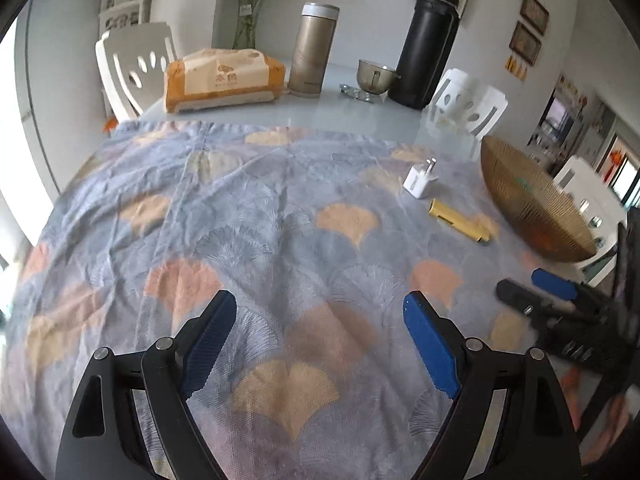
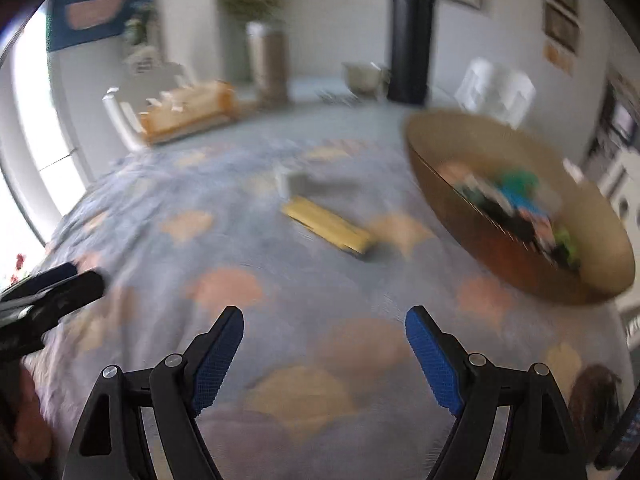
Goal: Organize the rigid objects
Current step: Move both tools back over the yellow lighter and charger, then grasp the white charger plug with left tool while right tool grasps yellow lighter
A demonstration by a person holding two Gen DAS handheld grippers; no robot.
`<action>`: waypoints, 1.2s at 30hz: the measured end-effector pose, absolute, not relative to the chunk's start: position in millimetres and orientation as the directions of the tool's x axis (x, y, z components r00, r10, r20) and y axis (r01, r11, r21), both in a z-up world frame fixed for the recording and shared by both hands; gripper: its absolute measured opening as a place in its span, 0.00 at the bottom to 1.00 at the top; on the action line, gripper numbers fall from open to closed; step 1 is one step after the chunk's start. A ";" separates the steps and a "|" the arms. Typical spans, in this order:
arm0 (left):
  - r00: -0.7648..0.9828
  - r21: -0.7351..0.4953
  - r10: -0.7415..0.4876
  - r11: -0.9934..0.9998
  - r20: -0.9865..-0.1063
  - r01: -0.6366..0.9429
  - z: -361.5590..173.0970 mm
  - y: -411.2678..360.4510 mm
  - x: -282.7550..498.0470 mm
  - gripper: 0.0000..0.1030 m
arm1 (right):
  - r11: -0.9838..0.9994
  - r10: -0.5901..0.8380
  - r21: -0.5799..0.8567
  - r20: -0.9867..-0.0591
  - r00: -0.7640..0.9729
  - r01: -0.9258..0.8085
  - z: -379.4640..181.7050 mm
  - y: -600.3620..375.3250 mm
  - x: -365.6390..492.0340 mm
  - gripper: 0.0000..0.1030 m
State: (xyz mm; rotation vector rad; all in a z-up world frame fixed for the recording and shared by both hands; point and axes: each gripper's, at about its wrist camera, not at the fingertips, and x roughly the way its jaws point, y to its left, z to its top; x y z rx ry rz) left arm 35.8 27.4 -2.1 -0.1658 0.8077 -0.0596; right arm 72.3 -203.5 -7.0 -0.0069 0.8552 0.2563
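A white plug adapter (image 1: pixel 420 178) and a yellow bar-shaped object (image 1: pixel 460 222) lie on the patterned cloth, left of a golden woven bowl (image 1: pixel 520 200). The right wrist view, blurred, shows the same adapter (image 2: pixel 294 182), yellow bar (image 2: pixel 328 226) and bowl (image 2: pixel 452 196), which holds several coloured items. My left gripper (image 1: pixel 320 312) hovers over bare cloth, open and empty. Nothing sits between the wide-apart fingers of my right gripper (image 2: pixel 324 330), which is open short of the yellow bar. It also appears at the right edge of the left wrist view as the right gripper (image 1: pixel 532 284).
A tissue pack (image 1: pixel 224 80), a beige flask (image 1: pixel 312 52), a metal cup (image 1: pixel 376 76) and a tall black bottle (image 1: pixel 428 44) stand along the table's far side. White chairs (image 1: pixel 132 68) ring the table. The left gripper's finger (image 2: pixel 52 292) shows at the left edge of the right view.
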 end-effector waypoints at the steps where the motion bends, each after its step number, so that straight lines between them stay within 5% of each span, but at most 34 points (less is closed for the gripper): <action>1: 0.692 -0.144 -0.097 0.990 -0.716 -0.010 -1.8 24.1 35.5 0.82 | 0.966 0.240 0.124 -0.748 0.619 -0.225 -7.5 -207.3 74.7 0.80; 12: 0.670 -0.016 -0.013 1.000 -0.742 0.002 -6.6 8.3 36.5 0.82 | 0.977 0.147 0.012 -0.766 0.626 -0.214 -9.9 -195.0 70.7 0.80; 26: 0.667 0.002 -0.003 1.000 -0.745 0.006 -7.1 6.1 37.0 0.82 | 0.989 0.133 0.064 -0.762 0.633 -0.130 -8.7 -211.0 79.9 0.80; 36: 0.553 -0.148 -0.211 0.977 -0.806 0.156 13.9 -1.9 76.3 0.82 | 0.993 0.107 0.063 -0.806 0.583 -0.095 -12.9 -211.9 95.0 0.80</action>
